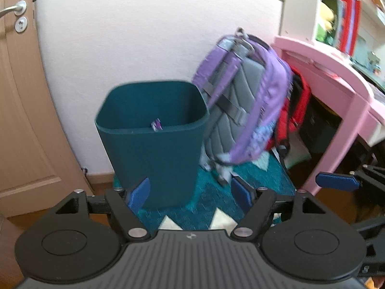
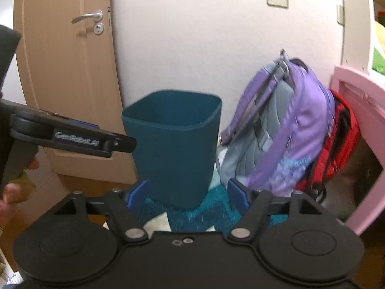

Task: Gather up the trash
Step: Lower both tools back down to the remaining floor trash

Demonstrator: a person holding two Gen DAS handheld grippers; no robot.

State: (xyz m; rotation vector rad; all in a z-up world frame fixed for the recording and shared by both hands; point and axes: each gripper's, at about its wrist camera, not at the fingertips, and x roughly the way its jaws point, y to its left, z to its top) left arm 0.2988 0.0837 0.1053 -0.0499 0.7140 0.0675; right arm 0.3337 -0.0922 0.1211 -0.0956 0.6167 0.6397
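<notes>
A dark teal trash bin [image 1: 154, 139] stands on the rug against the white wall; it also shows in the right wrist view [image 2: 173, 149]. A small purple wrapper [image 1: 156, 125] lies inside it near the front rim. My left gripper [image 1: 190, 192] is open and empty, low in front of the bin. My right gripper [image 2: 187, 192] is open and empty, also facing the bin from slightly further right. One blue finger of the right gripper [image 1: 336, 181] shows at the right in the left wrist view. The left gripper's side [image 2: 79, 139] shows at the left in the right wrist view.
A purple and grey backpack [image 1: 245, 101] leans right of the bin, a red bag [image 1: 296, 110] behind it. A pink desk [image 1: 336, 79] stands at the right. A wooden door [image 1: 21, 96] is at the left. A teal patterned rug [image 1: 216, 197] covers the floor.
</notes>
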